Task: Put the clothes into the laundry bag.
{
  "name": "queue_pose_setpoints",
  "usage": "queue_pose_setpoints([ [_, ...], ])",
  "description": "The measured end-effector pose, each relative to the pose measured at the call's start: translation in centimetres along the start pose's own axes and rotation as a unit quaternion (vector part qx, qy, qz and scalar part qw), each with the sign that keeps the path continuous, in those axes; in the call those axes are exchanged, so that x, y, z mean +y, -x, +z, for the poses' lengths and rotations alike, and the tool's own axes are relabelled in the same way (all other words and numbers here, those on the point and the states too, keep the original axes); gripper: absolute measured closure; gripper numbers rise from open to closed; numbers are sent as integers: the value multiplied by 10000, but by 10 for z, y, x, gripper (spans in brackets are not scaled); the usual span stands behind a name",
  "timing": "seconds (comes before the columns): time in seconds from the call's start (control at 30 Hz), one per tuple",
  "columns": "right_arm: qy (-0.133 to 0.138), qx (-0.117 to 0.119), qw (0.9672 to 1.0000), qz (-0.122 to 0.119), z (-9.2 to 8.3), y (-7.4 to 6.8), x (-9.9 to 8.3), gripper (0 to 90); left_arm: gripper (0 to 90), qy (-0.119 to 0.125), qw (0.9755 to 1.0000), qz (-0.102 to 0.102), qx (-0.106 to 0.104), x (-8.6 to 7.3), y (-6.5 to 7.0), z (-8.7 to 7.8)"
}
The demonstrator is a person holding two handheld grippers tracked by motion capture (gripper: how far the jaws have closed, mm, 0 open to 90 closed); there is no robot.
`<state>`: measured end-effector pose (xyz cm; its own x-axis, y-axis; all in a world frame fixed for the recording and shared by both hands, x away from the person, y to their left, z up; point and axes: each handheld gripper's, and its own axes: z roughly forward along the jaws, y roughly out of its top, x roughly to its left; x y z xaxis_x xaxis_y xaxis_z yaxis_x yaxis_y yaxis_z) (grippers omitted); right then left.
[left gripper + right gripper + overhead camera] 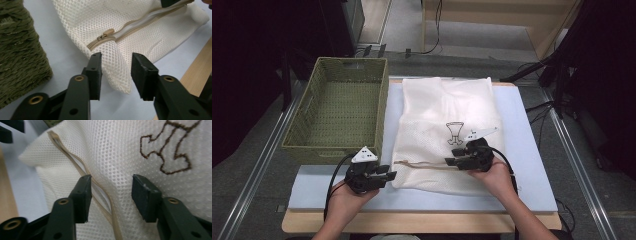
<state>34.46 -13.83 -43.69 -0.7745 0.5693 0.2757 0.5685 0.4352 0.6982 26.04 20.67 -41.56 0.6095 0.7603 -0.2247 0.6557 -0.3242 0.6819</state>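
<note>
My left hand-held gripper is a black, blocky body with a small white three-cornered plate on top, dotted with dark marks. A black cable loops out from its rear and runs back along my forearm. My right hand-held gripper is black as well, with a pale, longer plate on top and its own black cable curving round the wrist. Up close, each one has two matte black arms ending in flat rectangular pads, with brass-coloured rivets at the joints and small plain holes farther down. My forearms are bare; no sleeves reach into sight.
</note>
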Motion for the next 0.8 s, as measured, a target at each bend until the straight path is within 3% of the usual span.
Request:
queue_pose_setpoints([
  [0.27,188,93,9994,-272,-8,-16,9,444,458,63,9999,-27,79,-1,0,2],
  [0.43,269,62,9987,-435,-12,-26,13,446,446,130,9999,-53,63,-1,1,1],
  [0.8,201,96,9984,-516,-7,-35,17,446,417,210,9996,-168,-29,0,0,1],
])
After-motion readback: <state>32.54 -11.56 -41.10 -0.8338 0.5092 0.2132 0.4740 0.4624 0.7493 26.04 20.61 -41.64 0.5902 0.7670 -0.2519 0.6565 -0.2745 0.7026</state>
